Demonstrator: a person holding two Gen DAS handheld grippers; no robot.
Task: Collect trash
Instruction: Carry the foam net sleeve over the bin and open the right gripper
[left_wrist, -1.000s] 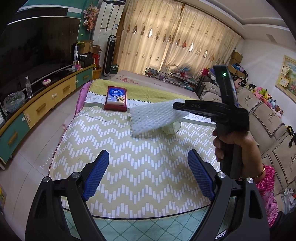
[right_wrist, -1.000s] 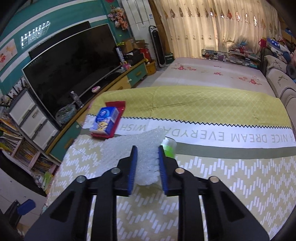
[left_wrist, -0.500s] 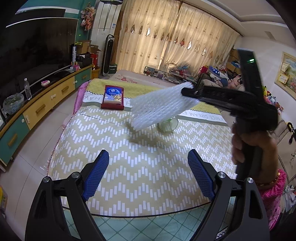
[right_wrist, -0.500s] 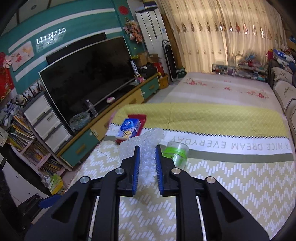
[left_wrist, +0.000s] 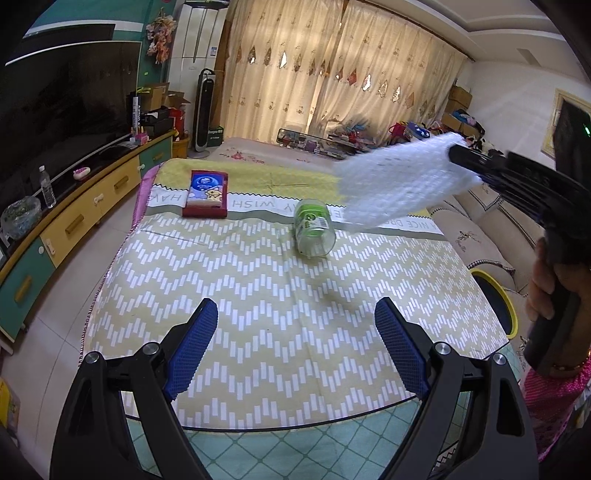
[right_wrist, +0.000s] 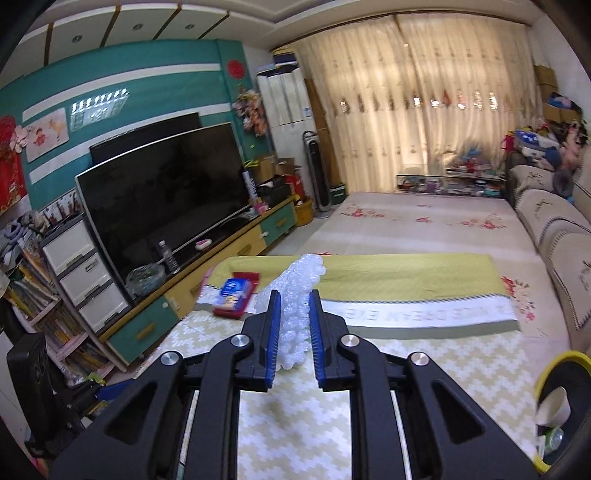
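Note:
A white sheet of bubble wrap (left_wrist: 399, 184) hangs in the air above the table's right side, with my right gripper (left_wrist: 456, 153) shut on one end of it. In the right wrist view the bubble wrap (right_wrist: 299, 291) stands pinched between the blue pads of the right gripper (right_wrist: 294, 297). A clear jar with a green lid (left_wrist: 314, 232) lies on its side on the tablecloth. My left gripper (left_wrist: 296, 306) stands open and empty over the near part of the table.
A blue tissue pack on a red box (left_wrist: 206, 192) sits at the table's far left. A yellow-rimmed bin (right_wrist: 554, 369) holding a paper cup stands on the floor right of the table. A TV cabinet (left_wrist: 74, 221) runs along the left, a sofa (left_wrist: 480, 236) along the right.
The right gripper has lifted the bubble wrap off the table and carried it up and to the right, uncovering the jar. The left gripper has stayed put.

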